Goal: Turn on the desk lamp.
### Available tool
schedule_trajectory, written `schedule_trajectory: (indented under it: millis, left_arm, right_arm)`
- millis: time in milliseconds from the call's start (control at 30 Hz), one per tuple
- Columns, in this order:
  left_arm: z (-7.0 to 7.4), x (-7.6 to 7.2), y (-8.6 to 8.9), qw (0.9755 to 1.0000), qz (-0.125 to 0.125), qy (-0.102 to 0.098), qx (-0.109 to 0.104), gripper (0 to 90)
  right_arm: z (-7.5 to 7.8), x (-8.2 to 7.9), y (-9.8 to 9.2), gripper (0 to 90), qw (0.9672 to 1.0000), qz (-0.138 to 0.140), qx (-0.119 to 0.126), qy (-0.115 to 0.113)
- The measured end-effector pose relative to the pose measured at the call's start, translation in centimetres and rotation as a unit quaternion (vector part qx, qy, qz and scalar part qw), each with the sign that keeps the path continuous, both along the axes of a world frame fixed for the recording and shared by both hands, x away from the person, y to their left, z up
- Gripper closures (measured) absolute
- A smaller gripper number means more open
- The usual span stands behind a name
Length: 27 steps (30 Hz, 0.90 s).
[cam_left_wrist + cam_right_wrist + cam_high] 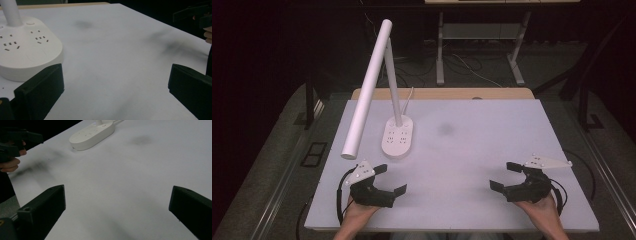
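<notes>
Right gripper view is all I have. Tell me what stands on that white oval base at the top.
Observer: A slim post rises from the base and carries a long white tube head, tilted, with its lower end toward the person's left.
Operator: Report the left tongs.
Observer: The left tongs are open and empty, just in front of the base and apart from it.
Operator: Now describe the top of the base.
Observer: The left gripper view shows groups of socket holes in it, with nothing plugged in.
</notes>
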<state>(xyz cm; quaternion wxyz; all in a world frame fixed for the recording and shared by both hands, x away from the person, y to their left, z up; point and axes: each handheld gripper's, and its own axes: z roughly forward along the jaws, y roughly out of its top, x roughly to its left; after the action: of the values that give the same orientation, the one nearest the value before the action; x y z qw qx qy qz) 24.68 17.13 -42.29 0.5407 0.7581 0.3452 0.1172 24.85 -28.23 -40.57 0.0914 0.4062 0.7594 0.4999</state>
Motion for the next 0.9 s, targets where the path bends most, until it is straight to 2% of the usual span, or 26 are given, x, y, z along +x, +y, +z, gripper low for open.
schedule_trajectory:
  millis: [400, 733, 900]
  left_arm:
    - [0.0, -0.08, -0.28, 1.0, -0.006, -0.001, 0.002, 0.0]
    - [-0.05, -0.11, -0.35, 1.0, -0.008, 0.0, 0.005, 0.0]
    - [-0.08, -0.18, -0.36, 1.0, -0.008, 0.002, 0.004, 0.0]
  right_arm:
    - [-0.1, -0.27, 0.16, 0.5, 0.9999, 0.011, -0.01, 0.005]
    - [-0.08, -0.32, 0.11, 0.5, 0.9997, 0.01, -0.015, 0.016]
    - [0.08, -0.27, -0.07, 0.5, 0.9998, 0.008, -0.015, 0.014]
